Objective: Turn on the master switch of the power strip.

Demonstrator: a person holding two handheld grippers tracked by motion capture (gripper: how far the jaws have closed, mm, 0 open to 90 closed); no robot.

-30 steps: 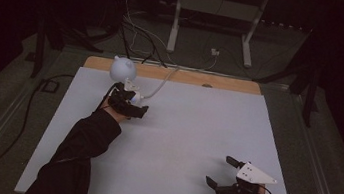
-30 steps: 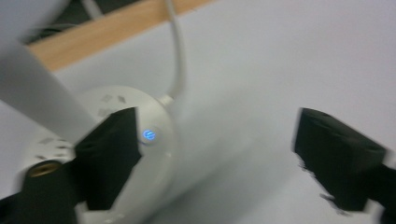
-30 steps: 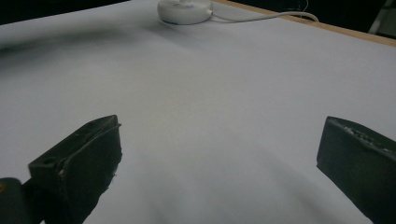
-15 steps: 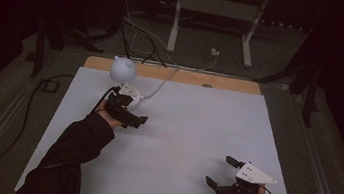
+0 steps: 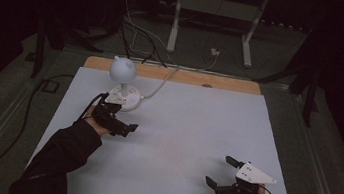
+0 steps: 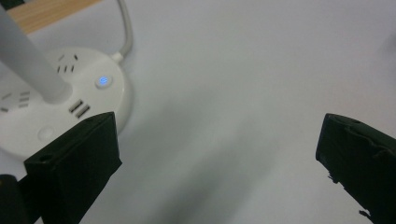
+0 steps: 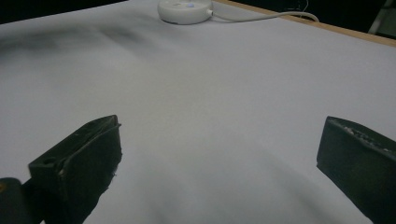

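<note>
A white desk lamp with a round head (image 5: 123, 69) stands on a round white base (image 5: 126, 100) at the back left of the table. The base (image 6: 42, 116) carries sockets, two USB ports (image 6: 80, 108) and a lit blue button (image 6: 103, 81). My left gripper (image 5: 123, 126) is open just in front of the base, its jaws empty and apart from it (image 6: 219, 158). At the front right, my right gripper (image 5: 219, 171) rests low over the sheet, also open and empty (image 7: 219, 158). The base (image 7: 184, 9) lies far ahead of it.
A white sheet (image 5: 186, 129) covers the table, with a wooden strip (image 5: 232, 84) along the back edge. The lamp's white cable (image 5: 161, 83) runs off the back. The room around is dark, with cables and a stand's legs (image 5: 212, 26) on the floor behind.
My left gripper has drawn back from the lamp base toward the person, coming a little down the sheet. The right gripper has stayed where it was.
</note>
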